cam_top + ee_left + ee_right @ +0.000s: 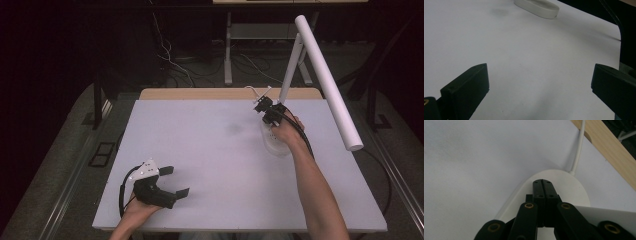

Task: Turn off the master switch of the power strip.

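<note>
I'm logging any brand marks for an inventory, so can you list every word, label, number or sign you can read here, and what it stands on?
No readable text, number or sign anywhere.
Lamp base, lamp head: plain white, no label to be seen.
Left gripper, right gripper: black, with brass-coloured rivets, no lettering.
Table: bare white surface with a faint smudge, no print.

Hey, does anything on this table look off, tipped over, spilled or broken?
Nothing stands out. The white desk lamp stands upright on its oval base at the table's far right, its cord running off the back edge. The right claw is shut over the base; the left claw rests open near the front.
</note>
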Demonstrator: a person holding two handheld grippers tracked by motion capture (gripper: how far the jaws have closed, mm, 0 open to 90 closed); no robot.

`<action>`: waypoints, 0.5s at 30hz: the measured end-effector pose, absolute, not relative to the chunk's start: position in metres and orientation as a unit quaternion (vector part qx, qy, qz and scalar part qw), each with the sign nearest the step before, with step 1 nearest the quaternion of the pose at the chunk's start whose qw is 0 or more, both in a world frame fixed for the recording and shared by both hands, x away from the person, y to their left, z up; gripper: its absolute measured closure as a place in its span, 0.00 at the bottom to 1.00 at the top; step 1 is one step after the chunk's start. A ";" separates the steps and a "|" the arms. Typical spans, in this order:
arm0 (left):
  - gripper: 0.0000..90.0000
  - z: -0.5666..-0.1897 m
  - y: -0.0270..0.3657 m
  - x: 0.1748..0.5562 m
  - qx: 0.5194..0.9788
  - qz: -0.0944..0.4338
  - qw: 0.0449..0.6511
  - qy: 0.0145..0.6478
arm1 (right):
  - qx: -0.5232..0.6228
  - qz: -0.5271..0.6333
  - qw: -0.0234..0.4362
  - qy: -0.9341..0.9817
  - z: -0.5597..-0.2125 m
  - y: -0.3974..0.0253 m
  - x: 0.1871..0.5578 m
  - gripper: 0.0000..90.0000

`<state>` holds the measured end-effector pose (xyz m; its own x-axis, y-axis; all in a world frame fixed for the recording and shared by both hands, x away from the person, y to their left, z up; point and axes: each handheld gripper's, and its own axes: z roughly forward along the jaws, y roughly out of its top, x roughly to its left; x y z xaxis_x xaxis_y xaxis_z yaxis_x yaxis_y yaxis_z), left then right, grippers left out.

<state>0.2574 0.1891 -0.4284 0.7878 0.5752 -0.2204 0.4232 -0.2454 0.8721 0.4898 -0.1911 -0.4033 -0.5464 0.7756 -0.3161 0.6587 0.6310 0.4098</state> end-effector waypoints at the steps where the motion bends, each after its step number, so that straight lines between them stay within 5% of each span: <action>1: 0.00 -0.428 0.189 0.257 0.786 0.072 0.526 0.317 | 0.415 0.119 0.236 0.871 -0.404 -0.192 0.490 0.99; 12: 0.00 -0.429 0.187 0.258 0.789 0.070 0.523 0.315 | 0.429 0.155 0.191 0.869 -0.402 -0.199 0.492 0.99; 15: 0.00 -0.429 0.187 0.258 0.789 0.072 0.523 0.314 | 0.425 0.140 0.219 0.867 -0.404 -0.192 0.491 1.00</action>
